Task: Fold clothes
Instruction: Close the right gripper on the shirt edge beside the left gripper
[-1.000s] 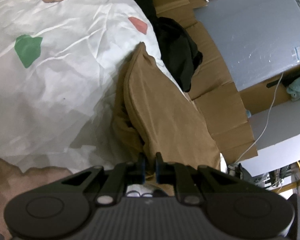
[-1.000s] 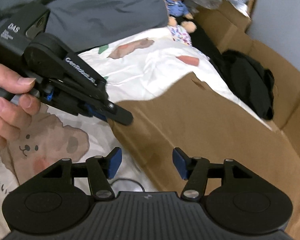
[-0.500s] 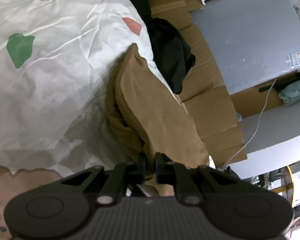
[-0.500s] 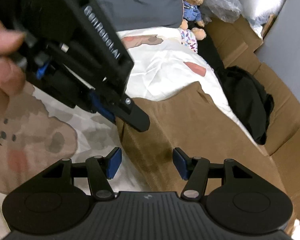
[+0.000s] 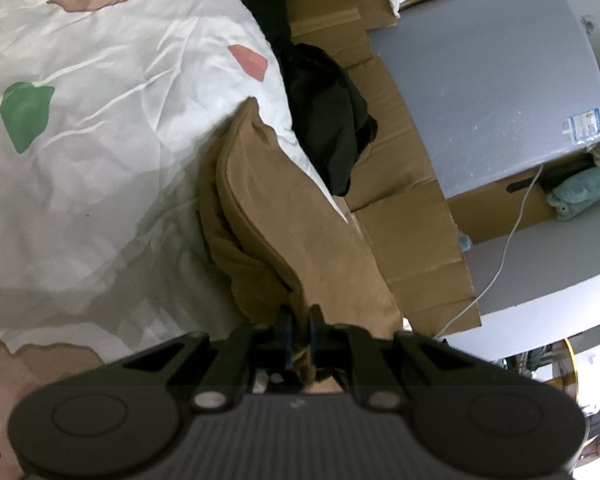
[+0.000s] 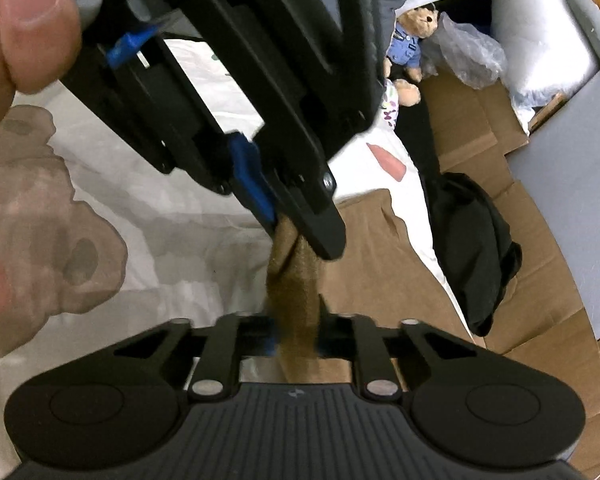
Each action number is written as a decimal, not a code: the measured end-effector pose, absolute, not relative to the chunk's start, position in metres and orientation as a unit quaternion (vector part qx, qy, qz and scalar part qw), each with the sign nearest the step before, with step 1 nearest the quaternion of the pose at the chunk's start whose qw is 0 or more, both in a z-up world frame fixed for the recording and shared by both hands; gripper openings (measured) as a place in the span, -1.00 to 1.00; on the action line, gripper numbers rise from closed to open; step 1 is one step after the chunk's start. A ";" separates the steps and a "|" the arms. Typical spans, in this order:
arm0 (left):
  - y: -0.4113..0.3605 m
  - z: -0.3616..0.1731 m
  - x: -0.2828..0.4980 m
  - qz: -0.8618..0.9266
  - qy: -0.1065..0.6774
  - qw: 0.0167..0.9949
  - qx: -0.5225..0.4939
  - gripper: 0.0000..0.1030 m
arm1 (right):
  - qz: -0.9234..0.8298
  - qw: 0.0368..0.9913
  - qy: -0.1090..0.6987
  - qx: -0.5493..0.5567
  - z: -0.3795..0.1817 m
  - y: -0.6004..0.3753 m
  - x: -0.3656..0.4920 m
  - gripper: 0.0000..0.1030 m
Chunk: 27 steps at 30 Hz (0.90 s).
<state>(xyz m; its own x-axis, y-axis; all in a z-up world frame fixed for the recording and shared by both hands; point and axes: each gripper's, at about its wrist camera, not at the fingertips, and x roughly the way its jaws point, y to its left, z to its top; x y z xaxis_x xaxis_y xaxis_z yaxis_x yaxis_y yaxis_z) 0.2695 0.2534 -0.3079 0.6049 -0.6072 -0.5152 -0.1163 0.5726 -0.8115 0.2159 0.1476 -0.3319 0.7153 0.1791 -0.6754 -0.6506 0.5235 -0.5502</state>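
Both tongs now have hold of the brown garment (image 5: 300, 240). In the right wrist view the right tongs (image 6: 298, 338) have just been closing, from wide apart to pinched on a bunched strip of the brown cloth that rises between their pads. Just beyond them the left tongs (image 6: 296, 236) clamp the same strip a little farther along, with the person's hand (image 6: 16, 36) on their handle at the upper left. A second ago the right jaws stood apart with the cloth lying flat under them, so this second grip is the change.

The left wrist view shows the left tongs (image 5: 300, 332) shut on the near edge of the garment. The rest of it trails away over the edge of the bed (image 5: 100, 160), whose white quilt lies left of the garment. A black garment (image 5: 328, 120) is heaped just beyond the brown garment, on flattened cardboard (image 5: 408, 220) to the right of it.

With two grips so close together along one edge, the likely next step is to draw the tongs apart to spread that edge before folding. The fold itself does not look begun; the cloth is still doubled and rumpled.
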 end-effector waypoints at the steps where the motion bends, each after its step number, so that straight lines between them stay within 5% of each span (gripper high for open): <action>1: 0.252 -0.307 0.271 -0.158 0.418 0.784 -0.431 -0.83 | 0.252 0.826 0.280 -0.419 -0.331 0.147 0.215 -0.87; 3: 0.252 -0.303 0.274 -0.156 0.424 0.788 -0.419 -0.69 | 0.255 0.827 0.276 -0.418 -0.329 0.143 0.214 -0.88; 5: 0.254 -0.303 0.277 -0.151 0.425 0.790 -0.414 -0.22 | 0.257 0.830 0.280 -0.408 -0.328 0.140 0.217 -0.89; 7: 0.257 -0.303 0.281 -0.143 0.426 0.793 -0.412 -0.02 | 0.259 0.837 0.286 -0.388 -0.324 0.133 0.220 -0.89; 11: 0.257 -0.313 0.292 -0.125 0.437 0.787 -0.417 0.18 | 0.265 0.848 0.289 -0.355 -0.318 0.121 0.224 -0.89; 27: 0.238 -0.338 0.337 -0.131 0.457 0.767 -0.431 0.22 | 0.293 0.860 0.291 -0.300 -0.309 0.093 0.230 -0.89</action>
